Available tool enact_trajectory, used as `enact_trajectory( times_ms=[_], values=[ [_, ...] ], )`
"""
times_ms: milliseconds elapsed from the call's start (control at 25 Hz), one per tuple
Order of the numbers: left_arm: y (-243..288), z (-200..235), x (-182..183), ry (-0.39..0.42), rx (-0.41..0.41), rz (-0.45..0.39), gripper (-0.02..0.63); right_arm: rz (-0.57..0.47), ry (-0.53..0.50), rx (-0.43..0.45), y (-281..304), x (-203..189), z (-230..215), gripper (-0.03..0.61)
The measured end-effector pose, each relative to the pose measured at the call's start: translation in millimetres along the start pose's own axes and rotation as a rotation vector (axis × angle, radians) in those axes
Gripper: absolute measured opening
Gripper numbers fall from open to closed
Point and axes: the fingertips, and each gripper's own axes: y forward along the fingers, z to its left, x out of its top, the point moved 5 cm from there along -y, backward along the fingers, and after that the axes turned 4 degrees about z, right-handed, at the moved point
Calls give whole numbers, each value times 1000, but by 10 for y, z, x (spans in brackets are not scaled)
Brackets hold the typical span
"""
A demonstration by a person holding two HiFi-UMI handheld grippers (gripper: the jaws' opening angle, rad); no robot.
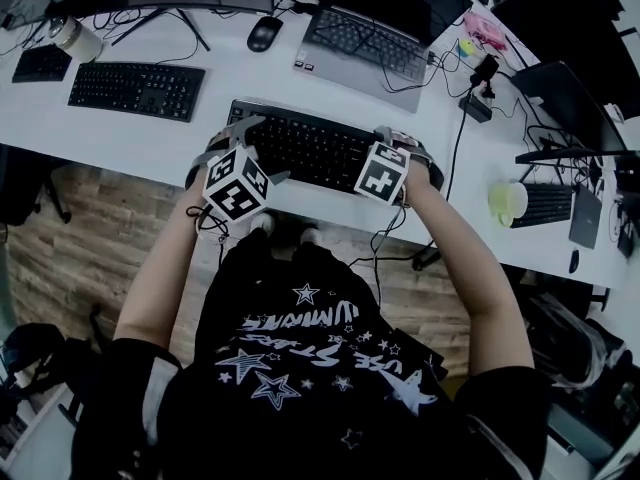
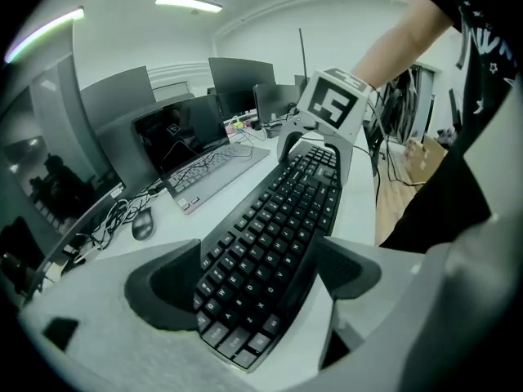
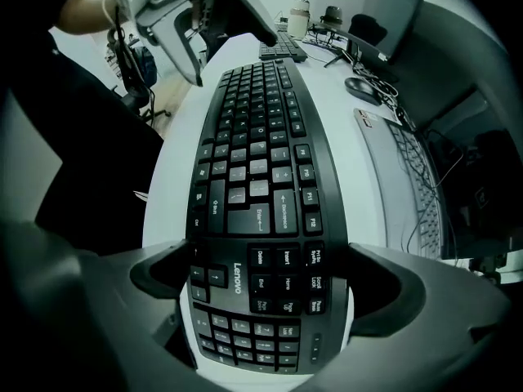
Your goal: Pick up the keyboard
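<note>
The keyboard (image 1: 318,148) lay sideways along the near edge of the white desk (image 1: 120,140). The left gripper (image 2: 257,276) squeezed its left end. The right gripper (image 3: 265,280) squeezed its right end, each pinching front to back.

Black keyboard (image 2: 278,219) pinched between left gripper (image 2: 257,278) fingers (image 2: 159,288); right gripper (image 2: 317,155) holds far end.

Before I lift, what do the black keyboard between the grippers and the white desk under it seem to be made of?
The black curved keyboard looks like moulded plastic with a matte finish: printed white legends and a faint sheen on the keycaps. The white desk is probably smooth laminate or painted board, evenly pale and flat; its core doesn't show.
</note>
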Motion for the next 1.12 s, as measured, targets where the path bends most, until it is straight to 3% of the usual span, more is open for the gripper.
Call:
enact_trajectory(
  times_ms=[160,400,640,880,1000,1120],
  values=[
    [43,205,187,95,-23,21,434,-4,2,-84,-43,29,98,572],
    [341,376,380,246,-131,109,434,-27,46,-59,-24,57,155,572],
    [624,336,449,404,-341,263,434,-22,48,-69,-40,73,152,572],
    [773,241,280,458,-652,515,433,-18,51,-84,-45,63,175,572],
    [818,222,262,488,-742,611,433,-18,50,-89,-47,65,174,572],
    [854,234,290,515,-783,686,433,-18,49,-96,-53,66,180,572]
  ],
)
